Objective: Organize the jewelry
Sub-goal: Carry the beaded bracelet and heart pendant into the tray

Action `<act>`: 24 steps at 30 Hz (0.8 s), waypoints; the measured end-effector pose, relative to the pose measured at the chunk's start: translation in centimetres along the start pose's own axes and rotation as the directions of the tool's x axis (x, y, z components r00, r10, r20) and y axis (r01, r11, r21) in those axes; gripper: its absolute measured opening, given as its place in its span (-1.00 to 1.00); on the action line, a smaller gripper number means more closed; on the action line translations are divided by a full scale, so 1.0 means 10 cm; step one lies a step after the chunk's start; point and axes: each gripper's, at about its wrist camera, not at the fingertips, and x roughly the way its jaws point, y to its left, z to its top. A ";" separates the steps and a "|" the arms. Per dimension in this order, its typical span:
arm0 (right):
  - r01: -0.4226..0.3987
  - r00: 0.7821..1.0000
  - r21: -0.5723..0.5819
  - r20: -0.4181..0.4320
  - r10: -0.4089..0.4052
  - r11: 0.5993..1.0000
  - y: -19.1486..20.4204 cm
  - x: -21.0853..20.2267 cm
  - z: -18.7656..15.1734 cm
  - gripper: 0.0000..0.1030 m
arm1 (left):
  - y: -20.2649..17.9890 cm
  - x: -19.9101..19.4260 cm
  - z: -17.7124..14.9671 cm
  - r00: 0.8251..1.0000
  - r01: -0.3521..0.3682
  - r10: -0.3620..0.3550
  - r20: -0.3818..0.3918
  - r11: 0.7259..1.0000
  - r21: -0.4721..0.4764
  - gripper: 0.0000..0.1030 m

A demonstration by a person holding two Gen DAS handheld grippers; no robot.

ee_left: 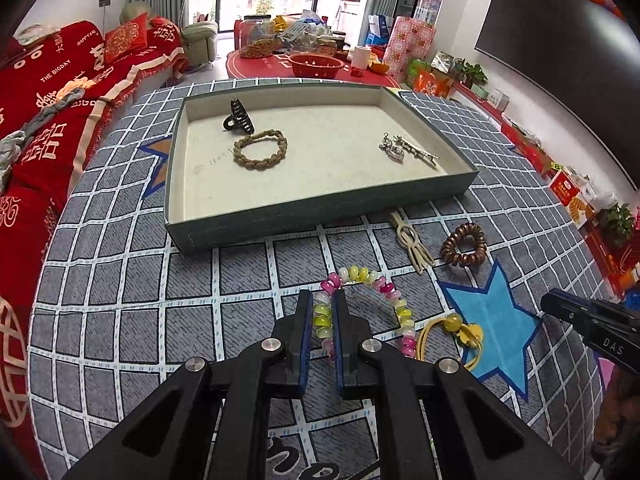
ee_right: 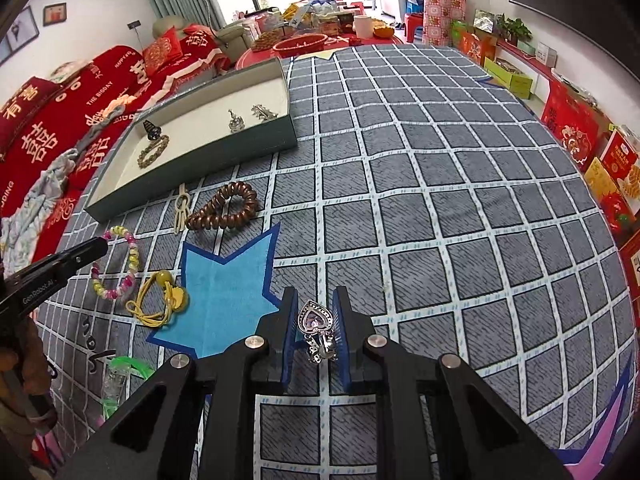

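A green tray point(ee_left: 320, 210) with a cream lining holds a black claw clip point(ee_left: 239, 117), a braided brown bracelet point(ee_left: 261, 149) and silver pieces point(ee_left: 406, 149). My left gripper point(ee_left: 323, 312) is closed on one side of a pink-and-yellow bead bracelet point(ee_left: 384, 292) lying on the checked cloth. My right gripper point(ee_right: 316, 320) has a silver heart earring point(ee_right: 317, 330) between its pads; the left pad seems apart from it. The tray also shows in the right wrist view point(ee_right: 192, 168).
On the cloth near the tray lie a cream hair clip point(ee_left: 412, 242), a brown coil hair tie point(ee_left: 464, 245) and a yellow cord hair tie point(ee_left: 452, 334). A green plastic item point(ee_right: 124, 376) lies at the near left. A sofa stands left.
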 end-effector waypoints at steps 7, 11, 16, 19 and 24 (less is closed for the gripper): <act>-0.068 0.998 0.053 0.018 0.068 0.996 -0.10 -0.15 0.03 -0.63 | -0.03 -0.14 0.04 1.000 0.014 -0.014 0.027 1.000 0.012 -0.56; -0.098 0.995 0.074 0.029 0.096 0.992 -0.11 -0.22 0.10 -0.63 | -0.05 -0.26 0.09 0.998 0.024 -0.025 0.053 0.999 0.022 -0.56; -0.133 0.991 0.078 0.039 0.130 0.988 -0.04 -0.27 0.23 -0.63 | -0.02 -0.40 0.20 0.996 0.034 -0.036 0.084 0.999 0.023 -0.56; -0.151 0.988 0.066 0.049 0.148 0.986 0.04 -0.29 0.35 -0.63 | 0.02 -0.46 0.28 0.994 0.032 -0.034 0.101 0.999 0.025 -0.56; -0.184 0.981 0.049 0.070 0.181 0.982 0.21 -0.30 0.66 -0.63 | 0.12 -0.49 0.46 0.992 0.017 -0.019 0.123 1.000 0.017 -0.56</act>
